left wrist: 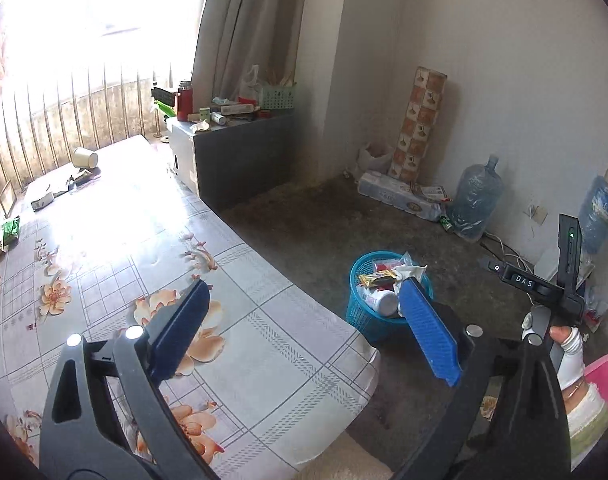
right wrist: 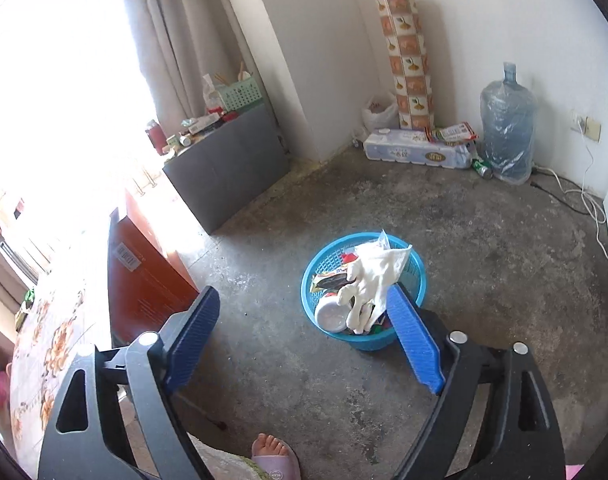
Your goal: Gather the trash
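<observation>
A blue plastic basket (left wrist: 361, 312) stands on the concrete floor right of the table; it also shows in the right wrist view (right wrist: 417, 276). It holds trash: a white glove (right wrist: 373, 276), wrappers (left wrist: 377, 279) and a white container (right wrist: 329, 314). My left gripper (left wrist: 304, 290) is open and empty, over the table corner and the floor beside the basket. My right gripper (right wrist: 304, 300) is open and empty above the floor, its right finger (right wrist: 413, 336) overlapping the basket's near rim. The right gripper's body (left wrist: 551, 280) shows at the right of the left wrist view.
The table with a floral cloth (left wrist: 116, 264) carries a tipped paper cup (left wrist: 84, 157), wrappers (left wrist: 44, 200) and green packets (left wrist: 8, 232) at its far end. A dark cabinet (left wrist: 240, 152) with clutter, water jugs (right wrist: 507, 132), a patterned roll (right wrist: 409, 60) and cables (right wrist: 583, 200) line the walls. A sandalled foot (right wrist: 274, 456) is below.
</observation>
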Available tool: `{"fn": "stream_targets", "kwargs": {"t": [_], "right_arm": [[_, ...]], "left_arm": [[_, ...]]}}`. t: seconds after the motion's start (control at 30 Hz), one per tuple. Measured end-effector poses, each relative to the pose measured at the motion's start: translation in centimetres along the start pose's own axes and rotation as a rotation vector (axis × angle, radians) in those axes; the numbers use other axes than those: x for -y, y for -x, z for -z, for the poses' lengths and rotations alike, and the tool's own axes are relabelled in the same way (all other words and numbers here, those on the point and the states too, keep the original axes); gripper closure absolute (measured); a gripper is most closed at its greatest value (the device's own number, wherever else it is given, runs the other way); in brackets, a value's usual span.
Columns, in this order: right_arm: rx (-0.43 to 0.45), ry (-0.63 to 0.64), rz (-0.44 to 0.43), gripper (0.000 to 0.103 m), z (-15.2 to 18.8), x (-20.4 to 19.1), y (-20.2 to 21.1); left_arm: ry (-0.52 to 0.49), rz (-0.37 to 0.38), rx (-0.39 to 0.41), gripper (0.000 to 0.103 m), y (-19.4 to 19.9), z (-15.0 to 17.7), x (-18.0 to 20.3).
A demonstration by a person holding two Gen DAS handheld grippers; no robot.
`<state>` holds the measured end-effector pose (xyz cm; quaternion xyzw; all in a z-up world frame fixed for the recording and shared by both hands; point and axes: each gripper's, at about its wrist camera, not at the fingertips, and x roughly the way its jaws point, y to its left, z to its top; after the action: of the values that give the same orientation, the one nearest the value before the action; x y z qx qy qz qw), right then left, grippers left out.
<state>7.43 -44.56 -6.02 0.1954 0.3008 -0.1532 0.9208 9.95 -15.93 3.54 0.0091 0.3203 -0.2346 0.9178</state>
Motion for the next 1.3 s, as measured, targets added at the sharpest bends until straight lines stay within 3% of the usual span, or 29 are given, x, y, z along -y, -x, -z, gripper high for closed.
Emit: {"fn": "stream_targets", "kwargs": {"t": [0.17, 0.33, 0.4, 0.57, 0.67, 0.77, 0.93, 1.3], "right_arm": [[0.127, 0.095, 0.004, 0.006, 1.6, -4.9, 7.2], [0.133, 0.175, -0.033, 0.006, 3.1, -8.4, 10.6], [0.134, 0.217, 0.001, 0.006, 3.8, -9.6, 11.3], [0.099, 0.3, 0.105, 0.006, 4.9, -11.4, 11.1], [0.058, 0.285, 0.101, 0.006, 5.1, -11.3, 10.9], [0.024, 0.268, 0.113, 0.006, 5.3, -11.2, 10.4], [-0.013, 0.264, 0.136, 0.006, 6.0, -11.5, 10.2], [-0.11, 0.247, 0.132, 0.006, 6.6, -10.5, 8.3]], "left_arm": [[0.109, 0.024, 0.0, 0.009, 2.3, 1.6, -0.1], [0.153, -0.07, 0.01, 0.009, 4.0, 3.3, 0.6], [0.155, -0.095, -0.003, 0.009, 4.2, 3.9, 0.7], [0.142, -0.21, -0.023, 0.009, 4.1, 5.9, 1.2], [0.16, -0.191, -0.06, 0.009, 3.9, 6.7, 1.0], [0.162, -0.233, -0.093, 0.009, 3.4, 7.1, 0.9], [0.238, -0.238, -0.189, 0.009, 1.9, 7.8, 0.1], [0.311, -0.263, -0.275, 0.009, 0.9, 9.3, 0.2]]}}
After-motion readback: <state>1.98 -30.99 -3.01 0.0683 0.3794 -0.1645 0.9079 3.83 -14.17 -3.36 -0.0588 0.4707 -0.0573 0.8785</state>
